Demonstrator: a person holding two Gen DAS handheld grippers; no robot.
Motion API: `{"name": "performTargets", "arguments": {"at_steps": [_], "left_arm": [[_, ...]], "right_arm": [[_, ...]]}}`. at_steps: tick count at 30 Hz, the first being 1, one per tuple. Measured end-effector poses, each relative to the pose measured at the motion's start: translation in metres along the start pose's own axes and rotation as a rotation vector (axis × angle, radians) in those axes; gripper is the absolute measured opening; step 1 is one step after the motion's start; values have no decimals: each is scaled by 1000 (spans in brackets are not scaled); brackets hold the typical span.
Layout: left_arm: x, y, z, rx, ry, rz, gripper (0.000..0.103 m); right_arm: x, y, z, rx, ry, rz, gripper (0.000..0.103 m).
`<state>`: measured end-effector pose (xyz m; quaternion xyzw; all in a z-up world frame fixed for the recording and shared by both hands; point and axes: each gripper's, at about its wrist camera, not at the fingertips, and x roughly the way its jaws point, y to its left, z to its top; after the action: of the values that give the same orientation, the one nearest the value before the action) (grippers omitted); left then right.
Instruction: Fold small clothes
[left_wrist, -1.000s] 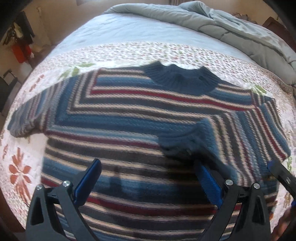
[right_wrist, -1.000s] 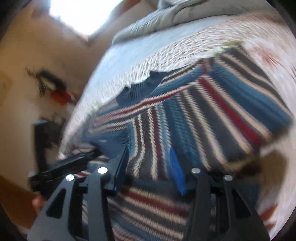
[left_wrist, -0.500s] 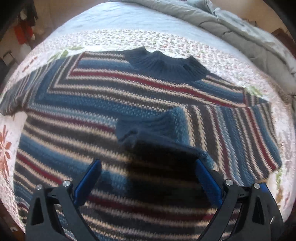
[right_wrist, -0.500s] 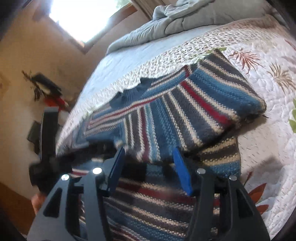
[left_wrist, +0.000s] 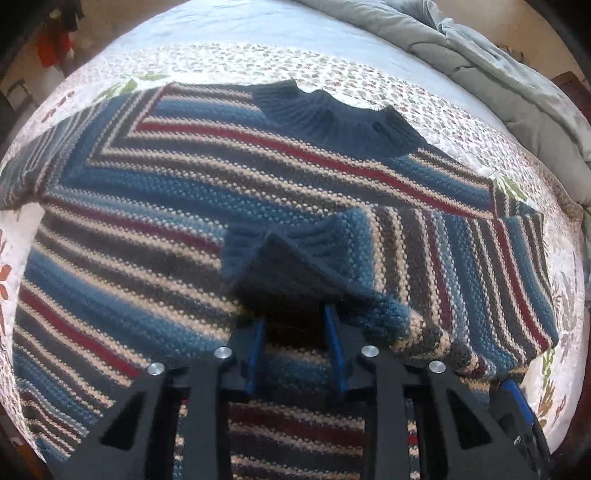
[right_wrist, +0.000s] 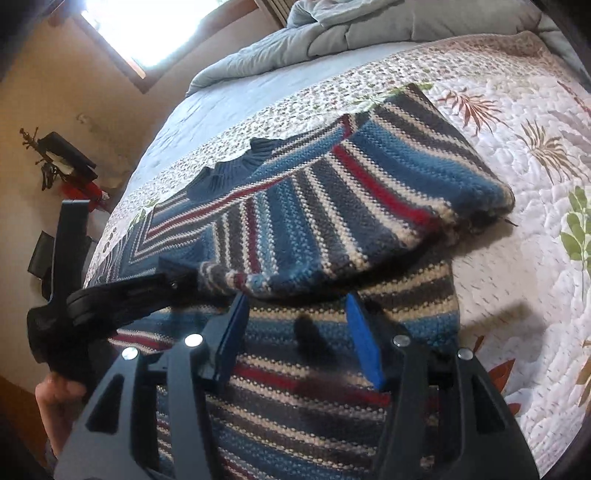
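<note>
The striped knit sweater is lying spread on the floral quilt of the bed, collar pointing toward the grey duvet; its right sleeve is lying folded inward across the chest, cuff near the middle. The left gripper is hovering just at the cuff's near edge with its jaws closing — the blue pads are standing narrowly apart, and I cannot tell whether any knit is pinched between them, since the cuff's shadow is hiding the tips. The right gripper is sitting over the sweater's lower body with its jaws apart and nothing between them, the folded sleeve's edge lying just ahead of the tips.

The risks as I judge them: the left jaws may be catching both the cuff and the body layer beneath, so a lift would be dragging the whole front and undoing the fold; the chunky, loose knit may be snagging on a pad corner; the sleeve's lower edge is already bulging rather than lying flat — any sideways tug would be rolling it open; the right gripper, if pressing down late, would be leaving the body free to slide on the smooth quilt.
</note>
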<state>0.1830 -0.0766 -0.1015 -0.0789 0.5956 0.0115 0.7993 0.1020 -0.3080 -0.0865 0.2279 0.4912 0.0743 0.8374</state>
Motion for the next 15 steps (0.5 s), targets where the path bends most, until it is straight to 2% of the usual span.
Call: {"name": "performTargets", "arguments": {"at_steps": [1,2,3,6,8,9,11,15], "left_arm": [[-1,-1,-3,13,-1,12,32],[-2,-2,-7,22,2,24,39],[-2,-2,-11,31,14,39,56],[-4,-2,-20,43,40,44,80],[-7,1,-22,21,54,16,86],[-9,3,-21,-5,71,-29,87],[-9,5,-17,-42,93,-67,87],[-4,-4,-3,-48,96,-34,87]], "right_arm": [[0,-1,1,1,1,-2,57],[0,-1,1,2,1,-7,57],[0,-1,1,2,1,-9,58],[-1,-1,1,-4,1,-13,58],[-1,-1,1,-4,2,-18,58],[-1,-2,1,-5,2,-20,58],[0,-1,1,-8,3,-26,58],[2,-2,1,-7,5,-28,59]]}}
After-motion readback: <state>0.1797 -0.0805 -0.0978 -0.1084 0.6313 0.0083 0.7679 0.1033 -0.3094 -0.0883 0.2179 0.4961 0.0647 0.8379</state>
